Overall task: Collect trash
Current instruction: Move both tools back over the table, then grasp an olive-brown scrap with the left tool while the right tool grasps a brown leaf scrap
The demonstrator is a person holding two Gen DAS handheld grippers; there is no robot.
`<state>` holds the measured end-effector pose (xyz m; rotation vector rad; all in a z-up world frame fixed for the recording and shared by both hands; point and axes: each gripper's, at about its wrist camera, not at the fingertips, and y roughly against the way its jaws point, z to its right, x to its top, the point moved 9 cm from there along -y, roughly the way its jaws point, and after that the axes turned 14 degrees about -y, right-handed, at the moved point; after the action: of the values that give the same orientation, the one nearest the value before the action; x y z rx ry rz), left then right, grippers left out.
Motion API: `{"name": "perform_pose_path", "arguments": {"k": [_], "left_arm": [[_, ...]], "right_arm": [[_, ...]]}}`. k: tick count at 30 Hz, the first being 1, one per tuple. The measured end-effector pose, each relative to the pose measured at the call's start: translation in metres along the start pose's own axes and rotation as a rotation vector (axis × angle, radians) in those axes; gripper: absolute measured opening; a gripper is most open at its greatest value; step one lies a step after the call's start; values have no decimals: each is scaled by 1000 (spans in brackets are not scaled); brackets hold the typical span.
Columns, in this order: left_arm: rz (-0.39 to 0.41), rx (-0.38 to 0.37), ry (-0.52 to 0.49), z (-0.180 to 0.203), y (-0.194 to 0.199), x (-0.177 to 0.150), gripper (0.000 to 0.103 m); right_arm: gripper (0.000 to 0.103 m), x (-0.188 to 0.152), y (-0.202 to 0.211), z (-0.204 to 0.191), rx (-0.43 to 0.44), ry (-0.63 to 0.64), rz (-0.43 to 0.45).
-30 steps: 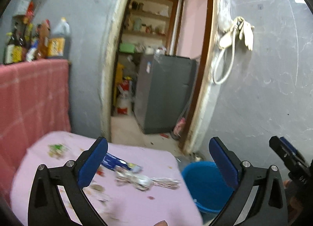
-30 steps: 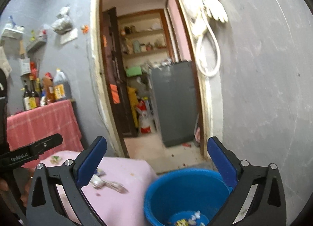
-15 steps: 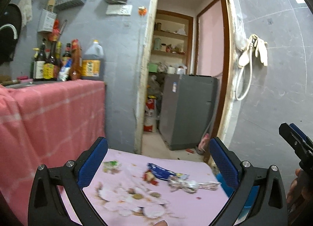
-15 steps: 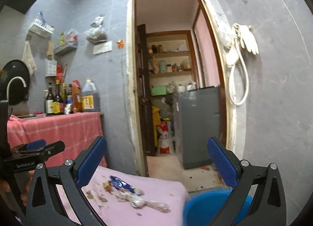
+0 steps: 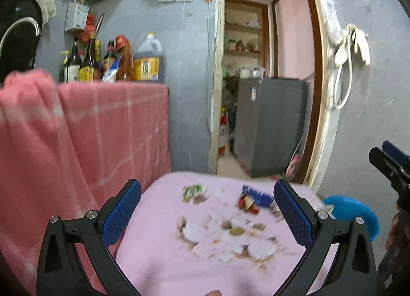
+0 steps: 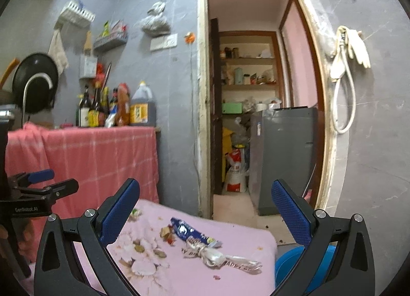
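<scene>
A small table draped in a pink cloth [image 6: 179, 278] stands in a grey-walled kitchen, seen from two handheld tongs. The left tongs [image 5: 207, 210] hover above the table's near edge with both blue-padded fingers spread wide, and nothing is held between them. The right tongs [image 6: 205, 211] hover over the table's right part, likewise spread wide and holding nothing.

Trash lies scattered on the cloth. A blue snack wrapper [image 6: 191, 232] rests near the far edge, towards the right. Touching its near end lies a crumpled silver wrapper [image 6: 220, 258], close to the table's right edge. Small red and tan scraps [image 6: 167, 235] sit just beside the blue wrapper on its left. A green and white scrap [image 5: 193, 190] lies near the far edge, left of the others; the left view is blurred, so its details are unclear.

A blue bucket [image 5: 352, 212] stands on the floor just beside the table's right edge. Behind the table, on the left, a pink checked cloth [image 6: 97, 157] covers a counter carrying bottles [image 6: 115, 108]. An open doorway [image 6: 246, 116] lies straight ahead.
</scene>
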<state>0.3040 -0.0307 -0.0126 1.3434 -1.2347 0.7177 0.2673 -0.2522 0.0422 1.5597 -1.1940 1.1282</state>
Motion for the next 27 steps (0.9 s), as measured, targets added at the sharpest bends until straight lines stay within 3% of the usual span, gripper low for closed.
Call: {"name": "perform_pose_path", "arguments": {"k": [15, 22, 27], "left_arm": [[-221, -28, 9, -12, -63, -61, 99], [-319, -116, 7, 3, -91, -72, 64], [-385, -215, 7, 22, -109, -82, 42]], "right_arm": [[101, -86, -67, -14, 74, 10, -276], [70, -122, -96, -19, 112, 9, -457], [54, -146, -112, -19, 127, -3, -582]]}}
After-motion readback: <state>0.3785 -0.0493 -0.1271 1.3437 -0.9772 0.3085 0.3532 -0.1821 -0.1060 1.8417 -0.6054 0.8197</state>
